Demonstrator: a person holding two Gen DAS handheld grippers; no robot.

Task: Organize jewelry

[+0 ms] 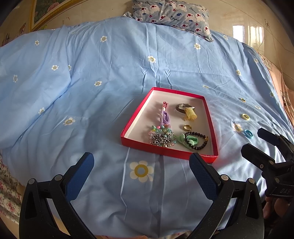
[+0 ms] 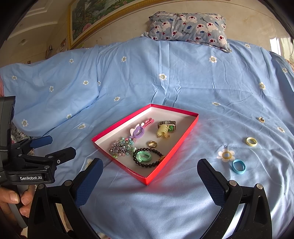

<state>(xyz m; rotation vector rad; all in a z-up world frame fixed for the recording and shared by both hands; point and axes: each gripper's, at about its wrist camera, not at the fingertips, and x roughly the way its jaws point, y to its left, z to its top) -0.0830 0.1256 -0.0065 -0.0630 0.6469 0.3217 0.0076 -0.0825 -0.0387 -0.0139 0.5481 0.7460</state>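
Observation:
A red tray (image 1: 166,150) (image 2: 165,166) with a white inside lies on the blue bedspread. It holds a beaded chain bundle (image 1: 161,137), a black bead bracelet (image 2: 149,157), a green hair tie (image 2: 144,155), a gold ring (image 2: 152,144), a yellow hair claw (image 2: 162,131), a watch (image 1: 181,106) and a purple hair clip (image 2: 137,131). On the bedspread right of the tray lie a blue ring (image 2: 238,166) (image 1: 248,134), a yellow ring (image 2: 251,141) (image 1: 245,117) and a small gold piece (image 2: 261,119). My left gripper (image 1: 142,163) is open and empty before the tray. My right gripper (image 2: 150,170) is open and empty.
A patterned pillow (image 2: 189,27) lies at the head of the bed. A framed picture (image 2: 95,16) hangs on the wall at back left. The right gripper shows at the right edge of the left wrist view (image 1: 264,147); the left gripper shows at the left in the right wrist view (image 2: 46,147).

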